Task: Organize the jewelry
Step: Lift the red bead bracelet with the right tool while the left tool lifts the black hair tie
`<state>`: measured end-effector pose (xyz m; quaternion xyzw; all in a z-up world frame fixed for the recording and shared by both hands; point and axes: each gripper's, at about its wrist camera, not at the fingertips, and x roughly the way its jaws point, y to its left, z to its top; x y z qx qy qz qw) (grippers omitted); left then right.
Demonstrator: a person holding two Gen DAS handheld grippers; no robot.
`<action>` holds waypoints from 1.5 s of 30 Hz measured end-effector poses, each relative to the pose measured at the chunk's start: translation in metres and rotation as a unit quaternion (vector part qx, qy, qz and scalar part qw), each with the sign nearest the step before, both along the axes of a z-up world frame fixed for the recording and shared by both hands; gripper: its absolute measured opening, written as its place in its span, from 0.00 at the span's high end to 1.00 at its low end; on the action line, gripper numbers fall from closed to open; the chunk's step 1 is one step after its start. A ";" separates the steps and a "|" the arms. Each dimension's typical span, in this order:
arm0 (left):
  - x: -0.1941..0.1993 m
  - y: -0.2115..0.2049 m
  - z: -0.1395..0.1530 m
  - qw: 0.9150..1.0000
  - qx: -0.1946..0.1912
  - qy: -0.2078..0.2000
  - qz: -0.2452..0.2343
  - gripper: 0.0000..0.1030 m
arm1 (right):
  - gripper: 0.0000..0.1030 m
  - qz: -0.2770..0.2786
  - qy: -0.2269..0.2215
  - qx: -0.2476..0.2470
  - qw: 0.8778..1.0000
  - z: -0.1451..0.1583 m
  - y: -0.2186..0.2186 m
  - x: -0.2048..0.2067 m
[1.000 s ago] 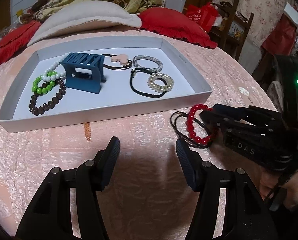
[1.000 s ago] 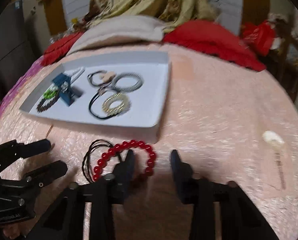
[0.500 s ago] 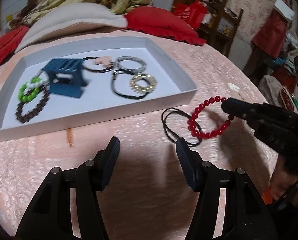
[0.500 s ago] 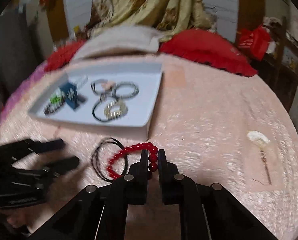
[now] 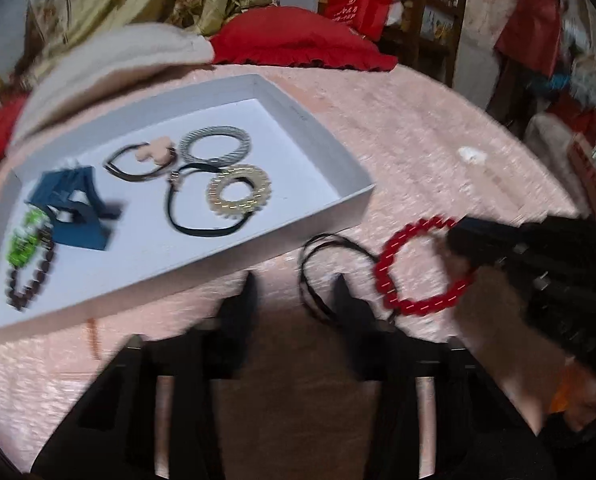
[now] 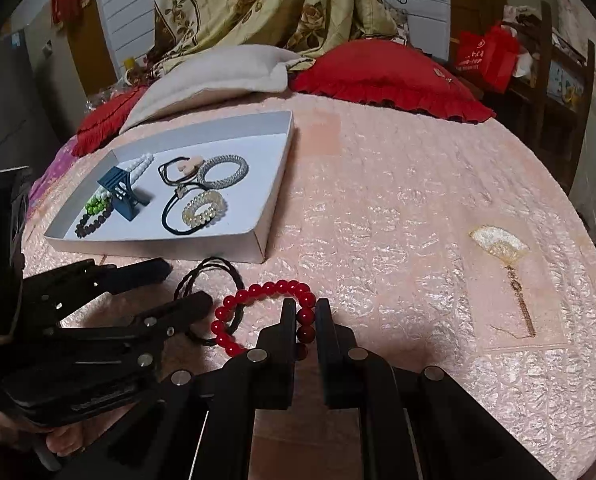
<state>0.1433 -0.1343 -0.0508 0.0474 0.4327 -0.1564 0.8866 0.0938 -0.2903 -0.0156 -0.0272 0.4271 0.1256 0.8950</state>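
A red bead bracelet (image 6: 258, 304) lies on the pink cover in front of the white tray (image 6: 254, 236); my right gripper (image 6: 306, 316) is shut on its near beads. It also shows in the left wrist view (image 5: 413, 268), with the right gripper (image 5: 461, 240) at its right side. A black hair tie (image 6: 214, 276) lies beside the bracelet and touches it. My left gripper (image 5: 294, 292) is open and empty, its right finger by the hair tie (image 5: 329, 264). The tray holds a blue stand (image 6: 122, 192), bead bracelets and hair ties.
A white fan-shaped tasselled ornament (image 6: 501, 252) lies on the cover at the right. Red cushions (image 6: 385, 72) and a beige pillow (image 6: 214, 76) line the far edge. A wooden chair with a red bag (image 6: 485, 56) stands at the back right.
My right gripper has closed on the red bracelet and stays shut on it. My left gripper has moved forward and right towards the hair tie, still open.
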 end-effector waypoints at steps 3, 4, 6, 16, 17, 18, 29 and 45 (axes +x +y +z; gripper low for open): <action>-0.003 0.010 -0.001 1.000 -0.012 0.004 0.004 0.97 | 0.92 -0.002 0.000 0.002 1.000 0.000 -0.001 0.000; -0.004 0.015 -0.001 1.000 -0.016 0.006 0.010 0.99 | 0.92 -0.003 0.001 0.002 1.000 0.000 -0.001 0.000; -0.009 0.033 0.001 0.999 -0.037 0.014 0.028 0.99 | 0.92 -0.005 0.001 0.004 1.000 0.000 -0.002 0.000; -0.043 0.099 0.045 0.996 -0.069 -0.021 0.054 0.99 | 0.92 0.023 -0.022 0.042 0.999 0.012 0.007 -0.009; -0.044 0.102 0.046 0.996 -0.070 -0.019 0.055 0.99 | 0.92 0.030 -0.026 0.048 0.998 0.014 0.011 -0.011; -0.046 0.104 0.047 0.996 -0.065 -0.017 0.055 0.99 | 0.92 0.038 -0.029 0.052 0.997 0.016 0.015 -0.013; -0.041 0.124 0.038 0.993 -0.063 0.001 0.102 0.99 | 0.92 0.080 -0.047 0.106 0.990 0.034 0.050 -0.033; -0.036 0.124 0.032 0.992 -0.057 0.011 0.115 0.99 | 0.92 0.101 -0.049 0.108 0.988 0.032 0.072 -0.033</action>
